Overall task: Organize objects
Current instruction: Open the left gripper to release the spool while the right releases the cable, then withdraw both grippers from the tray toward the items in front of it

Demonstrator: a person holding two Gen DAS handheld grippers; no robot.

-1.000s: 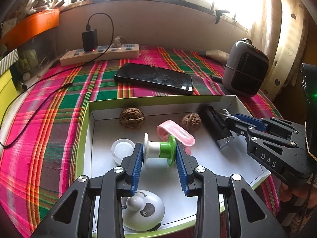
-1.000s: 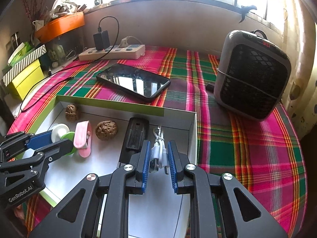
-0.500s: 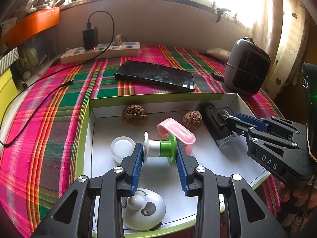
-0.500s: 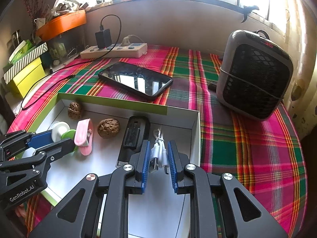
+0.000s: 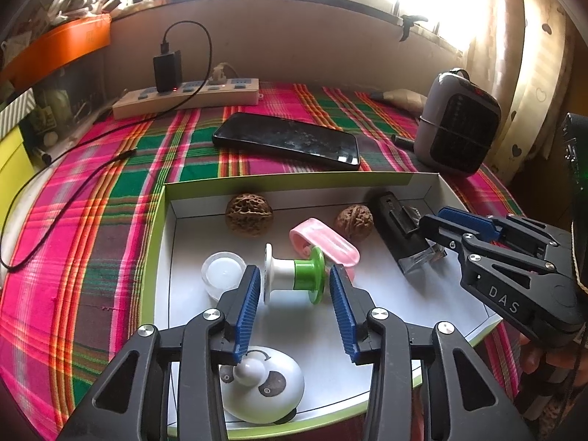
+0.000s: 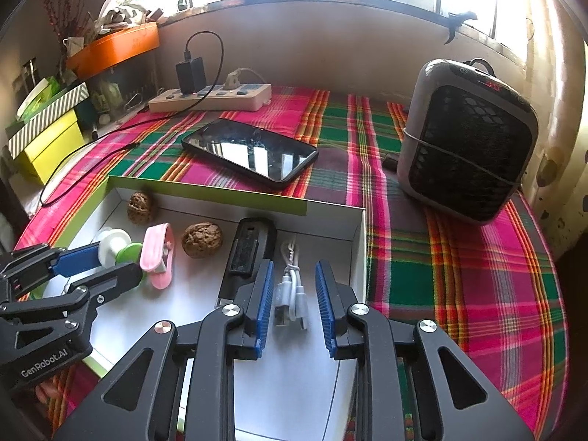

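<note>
A white box with green rim (image 5: pixel 161 242) (image 6: pixel 332 204) holds the objects. My left gripper (image 5: pixel 294 294) is open, its pads on either side of a white-and-green spool (image 5: pixel 294 273) lying in the box. My right gripper (image 6: pixel 292 294) is open above a coiled white USB cable (image 6: pixel 292 283) lying on the box floor near the right wall. A black device (image 6: pixel 248 253) lies left of the cable. Two walnuts (image 5: pixel 249 214) (image 5: pixel 354 220), a pink clip (image 5: pixel 325 244), a small white cup (image 5: pixel 222 273) and a panda-faced white object (image 5: pixel 262 386) are also in the box.
A black phone (image 6: pixel 250 152) lies on the plaid cloth behind the box. A grey heater (image 6: pixel 466 139) stands at the right. A power strip with charger (image 5: pixel 183 95) lines the back wall, its black cable (image 5: pixel 55 191) trailing left. Yellow boxes (image 6: pixel 47 139) stand at far left.
Both grippers have opened: the left let go of the spool, the right let go of the white cable, which now lies in the box.
</note>
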